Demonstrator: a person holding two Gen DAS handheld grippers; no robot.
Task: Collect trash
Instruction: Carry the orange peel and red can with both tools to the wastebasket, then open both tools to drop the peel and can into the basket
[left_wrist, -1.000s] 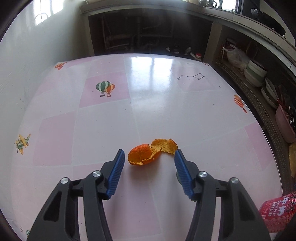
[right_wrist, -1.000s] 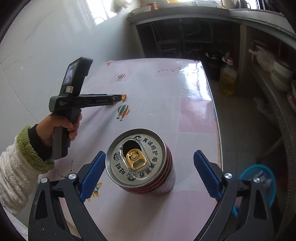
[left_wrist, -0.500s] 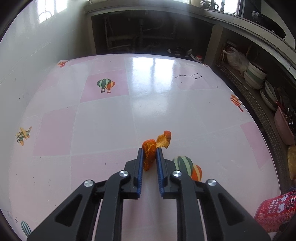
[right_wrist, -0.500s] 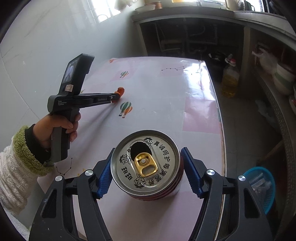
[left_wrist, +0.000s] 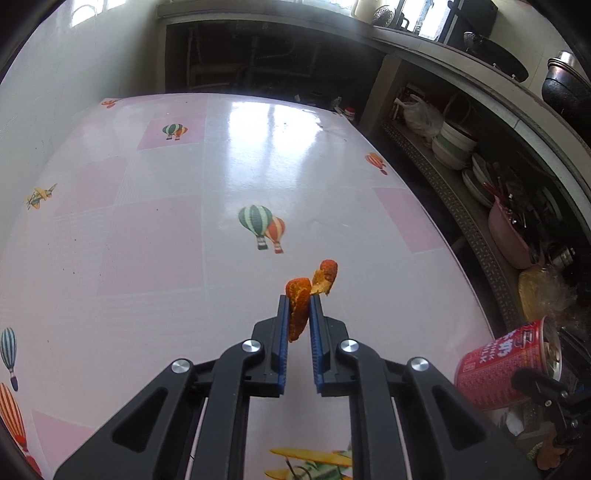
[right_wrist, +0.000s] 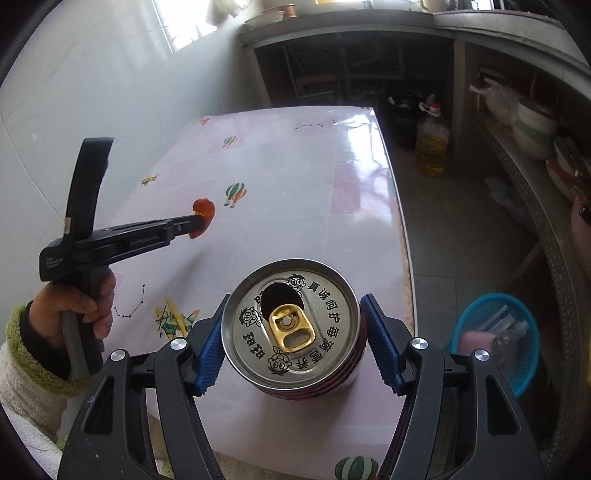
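Observation:
My left gripper (left_wrist: 298, 301) is shut on an orange peel (left_wrist: 300, 306) and holds it above the pink table (left_wrist: 147, 240); a second flap of peel (left_wrist: 325, 276) hangs off it. The peel also shows in the right wrist view (right_wrist: 202, 216), held by the left gripper (right_wrist: 194, 224). My right gripper (right_wrist: 291, 317) is shut on a red drink can (right_wrist: 291, 328) with an open silver top, lifted above the table's near right edge. The can shows in the left wrist view (left_wrist: 506, 365).
A blue mesh basket (right_wrist: 495, 339) stands on the floor right of the table. A yellow oil bottle (right_wrist: 430, 144) stands on the floor further back. Shelves with bowls (left_wrist: 454, 144) run along the right. A white wall borders the table's left side.
My left gripper closed on the peel and lifted it off the table. My right gripper closed on the can and raised it.

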